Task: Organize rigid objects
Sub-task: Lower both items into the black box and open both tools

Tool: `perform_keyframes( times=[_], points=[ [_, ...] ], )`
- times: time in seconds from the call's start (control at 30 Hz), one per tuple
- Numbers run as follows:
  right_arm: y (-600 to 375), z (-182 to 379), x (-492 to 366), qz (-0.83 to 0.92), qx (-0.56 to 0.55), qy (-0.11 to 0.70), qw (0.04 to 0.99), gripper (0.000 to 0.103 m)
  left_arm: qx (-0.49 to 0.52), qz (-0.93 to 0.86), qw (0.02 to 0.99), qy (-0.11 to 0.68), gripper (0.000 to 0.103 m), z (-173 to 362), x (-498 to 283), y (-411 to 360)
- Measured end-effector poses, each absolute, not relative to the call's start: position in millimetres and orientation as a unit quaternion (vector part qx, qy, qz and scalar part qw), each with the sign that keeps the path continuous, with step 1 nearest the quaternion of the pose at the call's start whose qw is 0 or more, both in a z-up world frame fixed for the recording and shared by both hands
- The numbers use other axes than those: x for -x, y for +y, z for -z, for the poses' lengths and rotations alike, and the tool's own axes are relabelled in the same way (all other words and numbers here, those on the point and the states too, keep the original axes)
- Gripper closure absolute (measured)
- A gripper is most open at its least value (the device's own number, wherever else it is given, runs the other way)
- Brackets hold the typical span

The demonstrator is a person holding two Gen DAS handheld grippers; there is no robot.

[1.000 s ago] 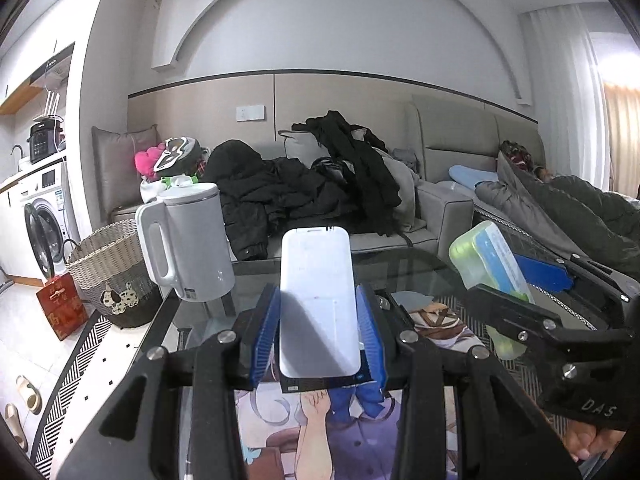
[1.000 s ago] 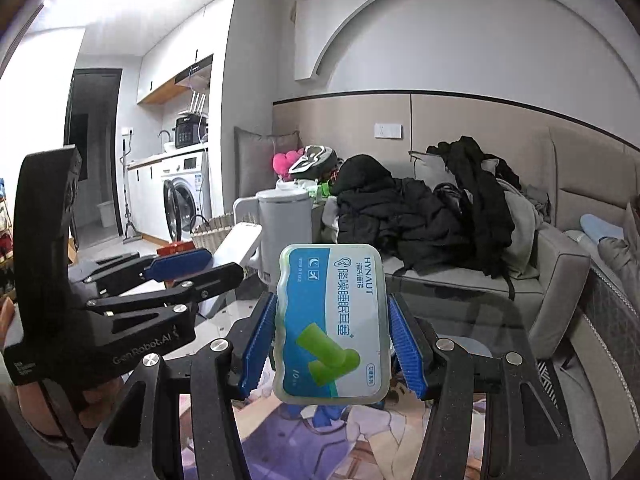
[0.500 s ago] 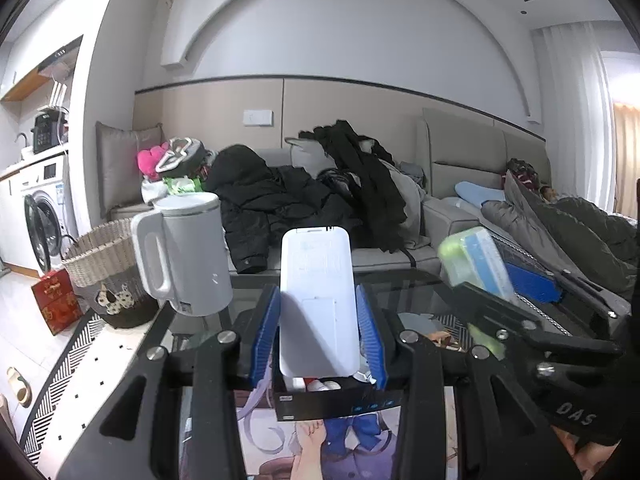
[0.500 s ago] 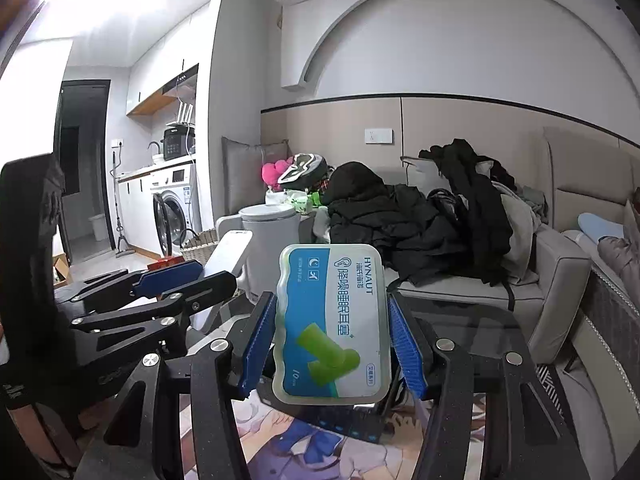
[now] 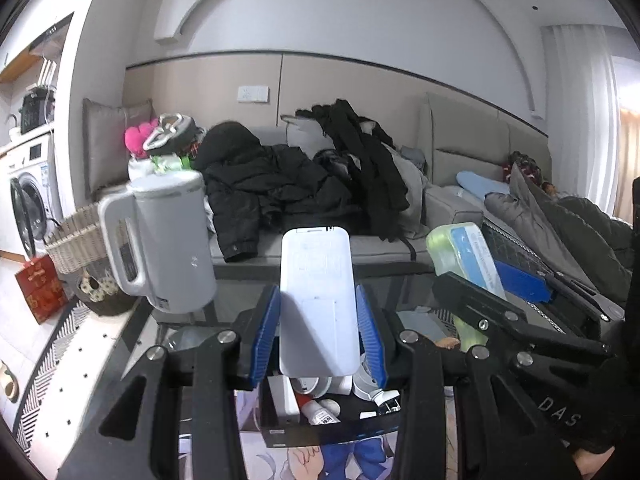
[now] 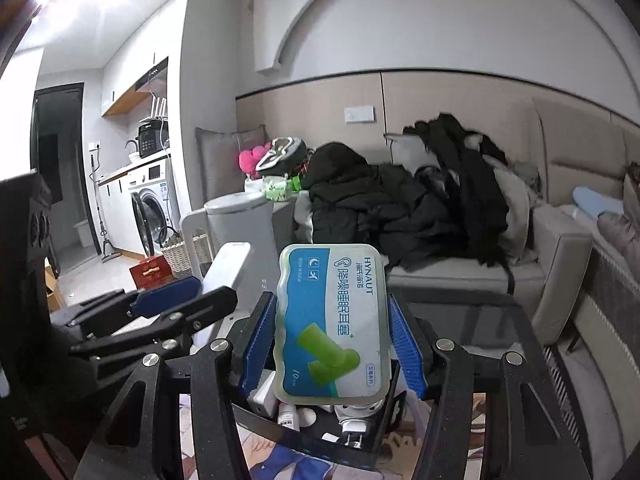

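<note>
My left gripper (image 5: 318, 320) is shut on a flat white remote-like device (image 5: 317, 300), held upright between the blue pads. My right gripper (image 6: 332, 328) is shut on a blue and white earplug box (image 6: 332, 320) with green plugs printed on it. That box (image 5: 464, 254) also shows at the right of the left wrist view. Below both grippers lies a black tray (image 5: 280, 432) on the glass table, with several small white items in it. The tray's (image 6: 296, 440) far part is hidden by the held things.
A white kettle (image 5: 164, 244) stands at the table's (image 5: 416, 280) back left. A grey sofa (image 6: 560, 248) heaped with dark coats runs behind. A wicker basket (image 5: 76, 236) and red box (image 5: 38, 288) sit on the floor at left. A printed mat (image 5: 344, 460) covers the near table.
Both grippers have moved forward and tipped down over the black tray, which now shows beneath them. The held device and box remain gripped as before.
</note>
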State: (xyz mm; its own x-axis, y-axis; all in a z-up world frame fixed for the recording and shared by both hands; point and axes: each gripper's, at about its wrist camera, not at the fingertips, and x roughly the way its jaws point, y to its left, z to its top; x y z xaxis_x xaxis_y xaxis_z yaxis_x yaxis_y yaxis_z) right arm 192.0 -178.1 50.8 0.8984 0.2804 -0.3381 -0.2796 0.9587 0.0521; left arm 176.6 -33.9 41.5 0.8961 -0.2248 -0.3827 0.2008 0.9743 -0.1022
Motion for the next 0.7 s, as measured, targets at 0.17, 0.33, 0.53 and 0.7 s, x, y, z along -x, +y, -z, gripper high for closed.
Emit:
perform_keyframes(
  times=[0.17, 0.33, 0.53, 0.7],
  points=[
    [-177, -31, -215, -0.138, -0.003, 0.206, 0.969, 0.047, 0.034, 0.102, 0.968, 0.228, 0.065, -25, -194, -32],
    [-174, -15, -235, -0.133, -0.005, 0.240, 0.961, 0.047, 0.035, 0.106, 0.958, 0.264, 0.065, -8, -212, -33],
    [-173, 1, -255, -0.132, -0.025, 0.288, 0.948, 0.047, 0.031, 0.095, 0.953, 0.286, 0.065, 6, -227, -29],
    [-169, 16, -262, -0.127, -0.016, 0.328, 0.936, 0.047, 0.034, 0.107, 0.934, 0.340, 0.065, 25, -238, -32]
  ],
)
